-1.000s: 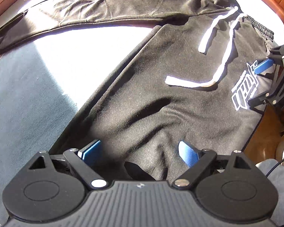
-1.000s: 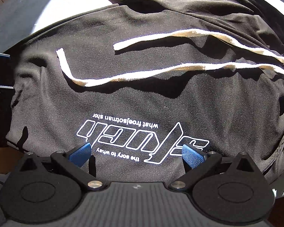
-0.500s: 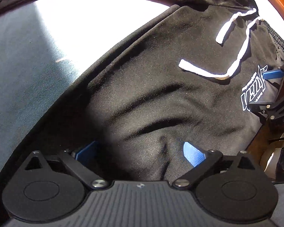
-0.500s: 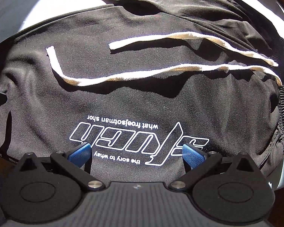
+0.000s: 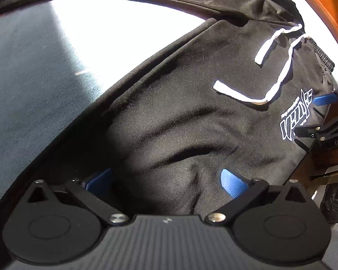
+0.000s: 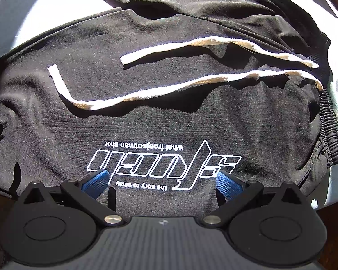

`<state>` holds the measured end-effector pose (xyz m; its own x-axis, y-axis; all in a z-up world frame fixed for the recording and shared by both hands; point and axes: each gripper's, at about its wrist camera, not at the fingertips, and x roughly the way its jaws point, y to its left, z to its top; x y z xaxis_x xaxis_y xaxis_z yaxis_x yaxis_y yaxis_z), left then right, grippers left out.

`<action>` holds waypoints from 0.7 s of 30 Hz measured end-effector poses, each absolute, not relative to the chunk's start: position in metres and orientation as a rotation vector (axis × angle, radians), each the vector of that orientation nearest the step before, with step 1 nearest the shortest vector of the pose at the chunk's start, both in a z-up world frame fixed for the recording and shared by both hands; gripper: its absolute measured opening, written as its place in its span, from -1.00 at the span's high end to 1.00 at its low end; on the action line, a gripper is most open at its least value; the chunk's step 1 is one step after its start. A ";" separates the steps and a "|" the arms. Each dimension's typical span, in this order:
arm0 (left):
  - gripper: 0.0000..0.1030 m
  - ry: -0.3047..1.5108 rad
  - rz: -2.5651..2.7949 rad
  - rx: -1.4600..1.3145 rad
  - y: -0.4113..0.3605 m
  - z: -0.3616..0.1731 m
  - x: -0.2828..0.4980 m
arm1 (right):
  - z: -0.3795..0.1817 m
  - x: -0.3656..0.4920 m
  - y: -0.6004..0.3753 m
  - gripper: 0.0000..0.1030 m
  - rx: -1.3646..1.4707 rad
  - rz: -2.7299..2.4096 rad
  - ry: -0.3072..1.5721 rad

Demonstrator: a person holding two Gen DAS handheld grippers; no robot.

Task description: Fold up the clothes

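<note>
The matte black plastic left gripper (image 5: pixel 166 181) has a ribbed grey-black housing, two round discs flanking it, angled linkage bars fixed with silver screws, and blue ridged fingers (image 5: pixel 233 183). The matching black right gripper (image 6: pixel 161 180) shows the same discs, screws and textured blue fingers (image 6: pixel 228 183).

Black sweatpants (image 6: pixel 169 117) lie spread flat, white drawstrings (image 6: pixel 191 85) loose.

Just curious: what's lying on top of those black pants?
A white drawstring in two strands lies loose across the pants, above the printed logo. What is beneath the pants is covered.
</note>
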<state>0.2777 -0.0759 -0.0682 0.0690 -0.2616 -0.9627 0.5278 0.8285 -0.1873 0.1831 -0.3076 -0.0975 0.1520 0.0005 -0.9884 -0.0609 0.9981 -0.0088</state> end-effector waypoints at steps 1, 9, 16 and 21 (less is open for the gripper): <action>-0.98 1.362 -0.614 0.235 -0.071 -0.062 0.282 | -0.091 0.183 -0.309 -1.00 -0.037 0.030 1.406; -0.98 1.193 -0.583 0.379 -0.066 -0.039 0.341 | -0.044 0.208 -0.325 -0.97 -0.012 -0.035 1.312; -0.98 1.169 -0.528 0.430 -0.092 -0.032 0.361 | -0.040 0.268 -0.406 -0.59 -0.142 -0.068 1.248; -0.98 1.178 -0.494 0.426 -0.139 -0.030 0.365 | -0.032 0.312 -0.484 -0.10 -0.177 -0.068 1.198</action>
<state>0.3648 -0.1393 -0.0304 0.2998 -0.1424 -0.9433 0.5732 0.8173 0.0588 0.3123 -0.4835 -0.0324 0.3642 -0.1464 -0.9197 -0.0409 0.9841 -0.1728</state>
